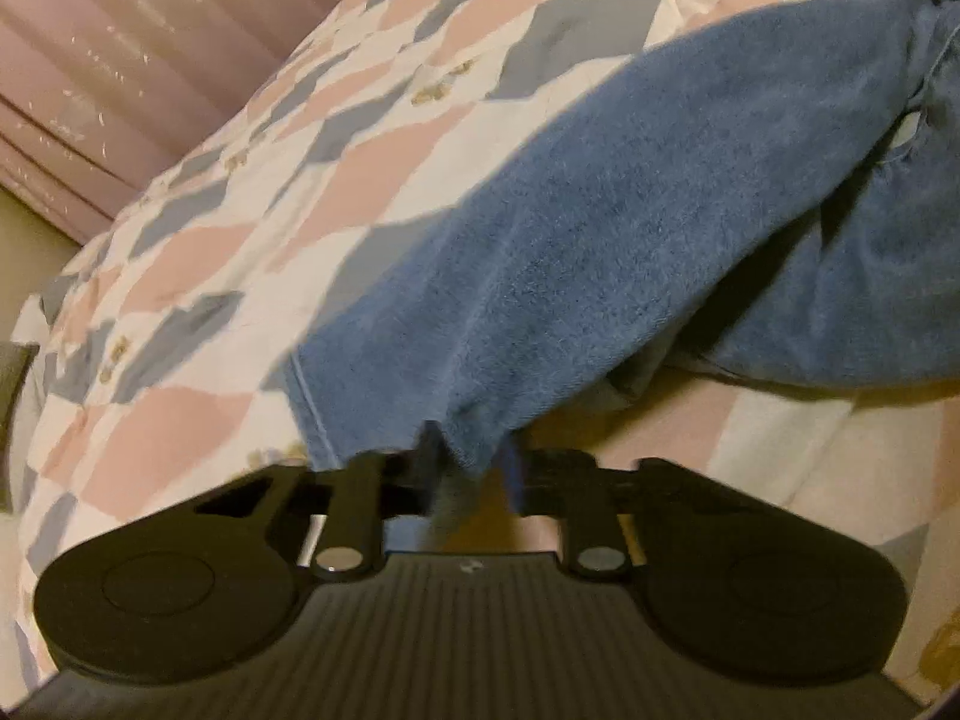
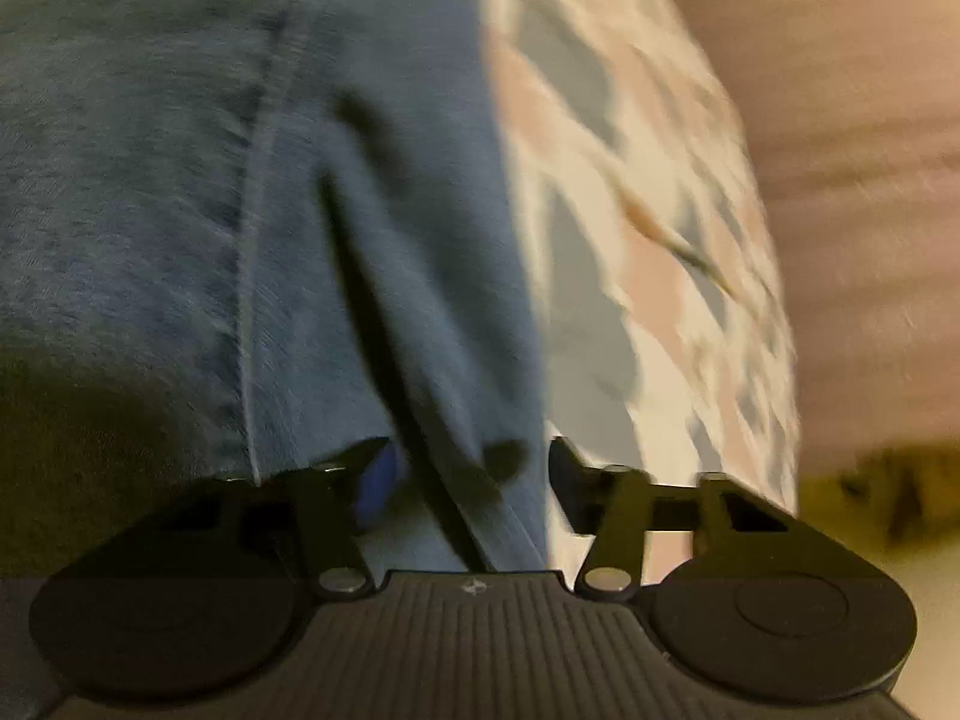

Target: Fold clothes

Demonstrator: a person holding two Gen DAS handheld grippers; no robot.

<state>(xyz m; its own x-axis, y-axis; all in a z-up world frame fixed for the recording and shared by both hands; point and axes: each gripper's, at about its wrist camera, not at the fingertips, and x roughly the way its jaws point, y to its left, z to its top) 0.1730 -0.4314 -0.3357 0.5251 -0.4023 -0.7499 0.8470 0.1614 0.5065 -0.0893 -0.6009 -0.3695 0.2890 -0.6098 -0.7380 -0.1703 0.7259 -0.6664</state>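
The bed cover, patterned in pink, grey and white lozenges, filled most of the left wrist view and ran down the right half of the right wrist view. Behind it stood a pinkish ribbed panel.

The blue jeans lay across this cover. In the left wrist view one leg stretched from the upper right down to my gripper; in the right wrist view the denim covered the left half of the frame, with a long seam and a dark fold running toward the camera.

My left gripper was closed on the hem end of the jeans leg, the cloth bunched between the two narrowly set fingers (contact was visible at the frayed edge).

My right gripper held its jaws partly apart. A fold of denim lay between them, near the blue pad of the left finger. The frame was motion-blurred, so I could not tell whether the pads pressed on the cloth.
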